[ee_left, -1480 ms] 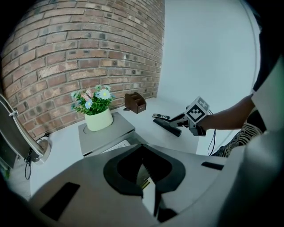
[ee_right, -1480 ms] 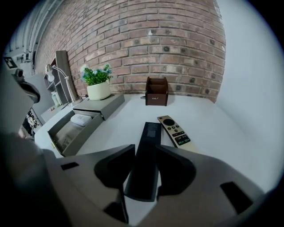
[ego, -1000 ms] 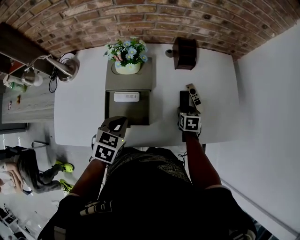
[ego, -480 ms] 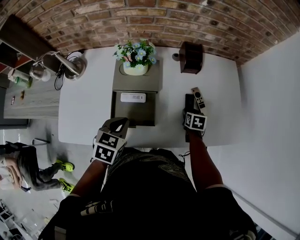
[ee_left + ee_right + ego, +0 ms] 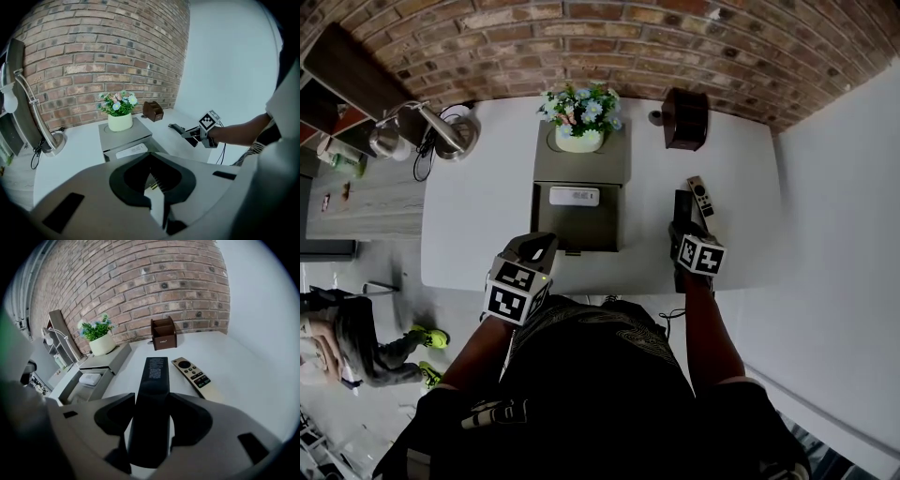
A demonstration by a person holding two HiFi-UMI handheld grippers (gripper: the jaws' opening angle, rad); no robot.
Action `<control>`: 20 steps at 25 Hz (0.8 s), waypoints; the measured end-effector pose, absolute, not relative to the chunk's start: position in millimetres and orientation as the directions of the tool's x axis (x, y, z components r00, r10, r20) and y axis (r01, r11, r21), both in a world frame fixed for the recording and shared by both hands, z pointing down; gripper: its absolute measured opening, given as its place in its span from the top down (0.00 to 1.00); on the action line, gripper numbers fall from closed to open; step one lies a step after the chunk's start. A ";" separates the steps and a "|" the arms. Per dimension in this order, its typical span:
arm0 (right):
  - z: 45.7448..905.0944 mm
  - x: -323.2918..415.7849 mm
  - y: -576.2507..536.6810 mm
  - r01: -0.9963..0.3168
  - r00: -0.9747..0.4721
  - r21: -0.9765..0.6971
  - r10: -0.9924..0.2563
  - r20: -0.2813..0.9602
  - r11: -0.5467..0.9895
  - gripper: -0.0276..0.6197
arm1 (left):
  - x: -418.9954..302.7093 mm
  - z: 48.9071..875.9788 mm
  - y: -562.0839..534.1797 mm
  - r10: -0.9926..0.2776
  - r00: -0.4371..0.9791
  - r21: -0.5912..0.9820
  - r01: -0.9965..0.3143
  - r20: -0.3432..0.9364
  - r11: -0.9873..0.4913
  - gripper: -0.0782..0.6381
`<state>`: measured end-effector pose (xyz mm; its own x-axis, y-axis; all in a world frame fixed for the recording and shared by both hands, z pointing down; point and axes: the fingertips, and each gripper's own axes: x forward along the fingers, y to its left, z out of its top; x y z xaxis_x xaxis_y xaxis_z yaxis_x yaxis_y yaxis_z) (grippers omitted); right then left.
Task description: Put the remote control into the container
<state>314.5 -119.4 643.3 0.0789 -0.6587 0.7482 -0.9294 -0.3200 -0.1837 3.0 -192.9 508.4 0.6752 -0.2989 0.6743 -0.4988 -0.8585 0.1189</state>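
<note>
My right gripper (image 5: 683, 230) (image 5: 151, 404) is shut on a long black remote control (image 5: 682, 204) (image 5: 154, 373), held low over the white table at the right. A beige remote (image 5: 701, 195) (image 5: 194, 376) lies flat just right of it. The grey container (image 5: 538, 217) (image 5: 75, 380) sits open at the table's middle, with a white remote (image 5: 574, 196) (image 5: 89, 378) inside. My left gripper (image 5: 540, 247) (image 5: 152, 180) hangs at the table's front edge before the container, jaws together with nothing between them. From the left gripper view the right gripper (image 5: 187, 133) holds the black remote (image 5: 177, 127).
A pot of flowers (image 5: 579, 112) (image 5: 119, 115) stands on the container's closed back half. A brown wooden holder (image 5: 684, 119) (image 5: 163, 333) stands at the back right by the brick wall. A chrome lamp (image 5: 441, 131) is at the back left.
The head view has shifted a little, so the table sits further right in it. The grippers have hardly moved relative to the table. The black remote stays in the right gripper.
</note>
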 end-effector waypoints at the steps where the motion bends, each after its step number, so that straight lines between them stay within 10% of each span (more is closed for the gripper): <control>1: 640.2 307.6 -120.7 -0.936 0.064 -0.187 -0.668 0.741 -0.297 0.60 | 1.0 508.5 -193.9 -0.298 0.677 0.117 -0.496 0.673 -0.861 0.88; 20: 605.6 140.7 -173.0 -0.964 -0.161 0.021 -0.642 0.750 0.266 0.60 | -62.3 500.8 -220.8 -0.341 0.684 0.142 -0.546 0.645 -0.826 0.88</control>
